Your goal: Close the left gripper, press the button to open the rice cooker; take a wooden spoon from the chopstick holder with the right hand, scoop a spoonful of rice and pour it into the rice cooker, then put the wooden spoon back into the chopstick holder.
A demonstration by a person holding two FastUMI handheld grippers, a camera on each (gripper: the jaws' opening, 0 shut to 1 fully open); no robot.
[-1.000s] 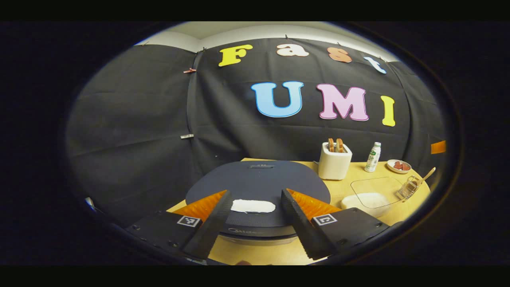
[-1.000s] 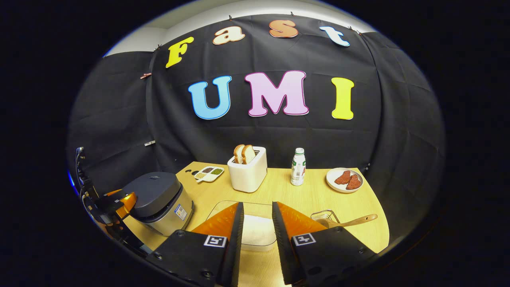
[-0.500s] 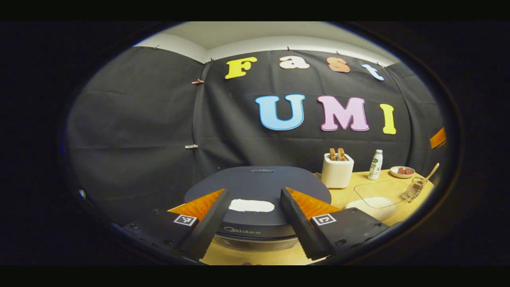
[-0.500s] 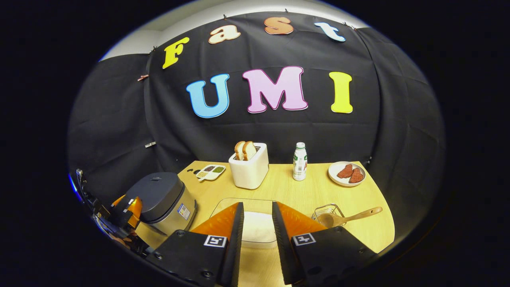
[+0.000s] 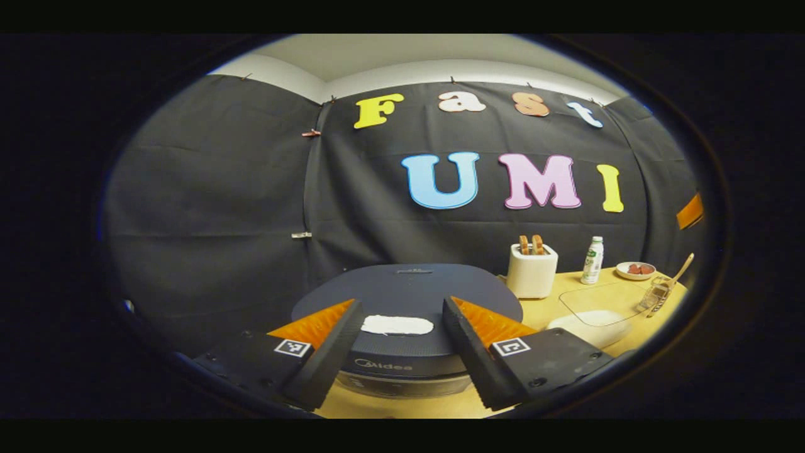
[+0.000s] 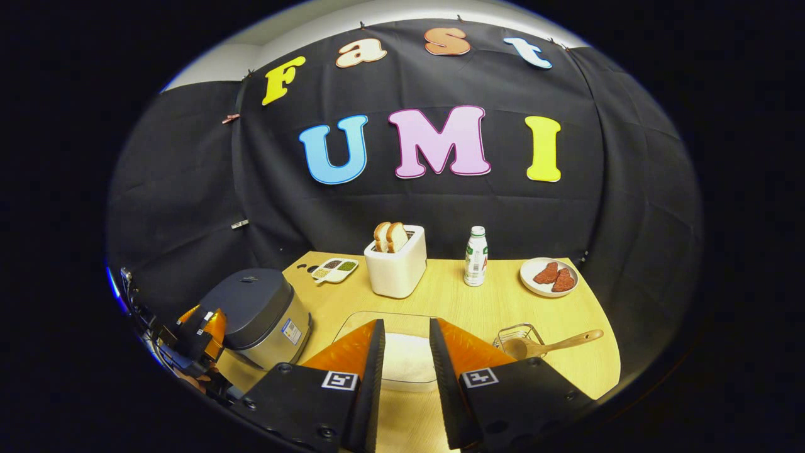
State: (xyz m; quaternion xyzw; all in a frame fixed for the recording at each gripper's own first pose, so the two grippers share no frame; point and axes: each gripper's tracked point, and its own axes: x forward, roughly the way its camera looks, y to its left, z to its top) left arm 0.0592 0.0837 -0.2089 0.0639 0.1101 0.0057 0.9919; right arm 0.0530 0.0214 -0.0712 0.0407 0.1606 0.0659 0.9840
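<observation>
At the table's [image 6: 478,308] left edge, we see the rice cooker [image 5: 407,302] lid-down just beyond our spread left gripper [image 5: 397,352]; right gripper [image 6: 402,371] spread too.

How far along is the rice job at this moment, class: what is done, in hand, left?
Done: nothing; the rice cooker lid is down. In hand: the left gripper hangs open in front of the button, not pressing. Left: closing it, pressing, then the right gripper, open above the rice container, must take the wooden spoon from the chopstick holder, scoop, pour and return it.
</observation>
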